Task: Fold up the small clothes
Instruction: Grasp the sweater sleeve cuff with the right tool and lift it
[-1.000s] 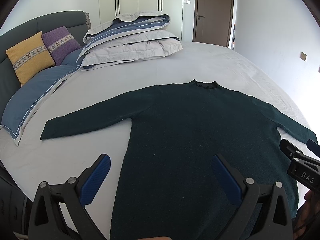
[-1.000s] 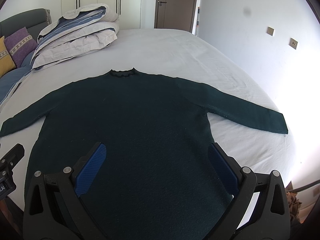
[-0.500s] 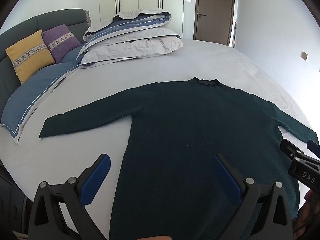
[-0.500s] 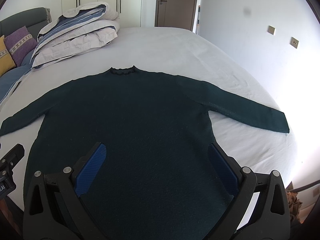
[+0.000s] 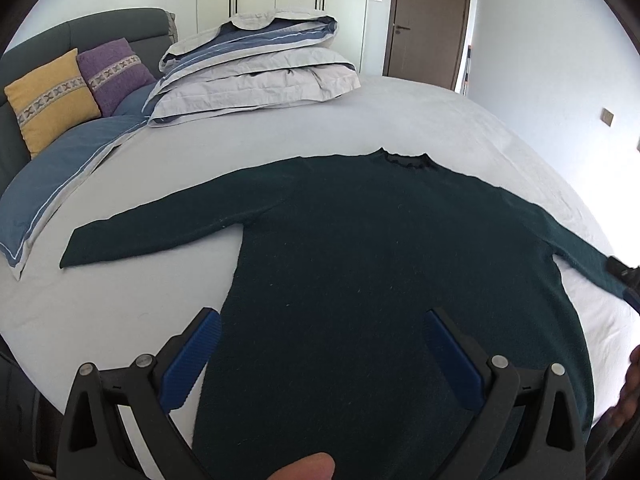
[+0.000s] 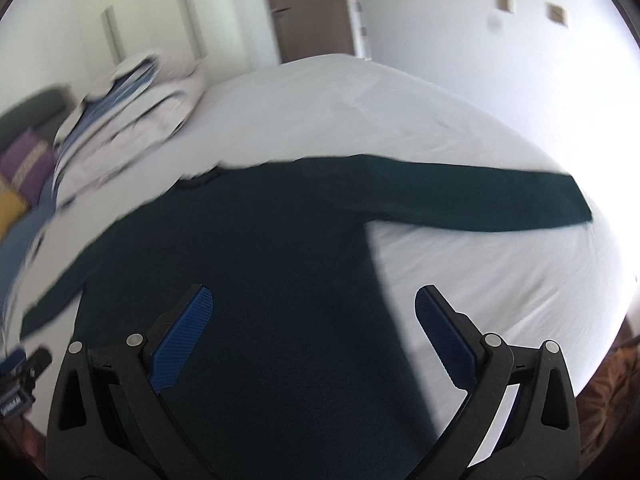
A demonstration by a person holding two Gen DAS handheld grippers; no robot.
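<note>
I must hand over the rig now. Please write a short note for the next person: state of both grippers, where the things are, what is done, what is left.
Left gripper: jaws open, empty, above the sweater's lower body.
Right gripper: jaws open, empty, above the sweater's right side; this view is blurred.
The dark green sweater lies flat on the bed, collar away from you, both sleeves spread out.
The folded duvet and cushions sit at the head of the bed, apart from the sweater.
Done: sweater laid out. Left: every fold; no sleeve is folded in yet.
</note>
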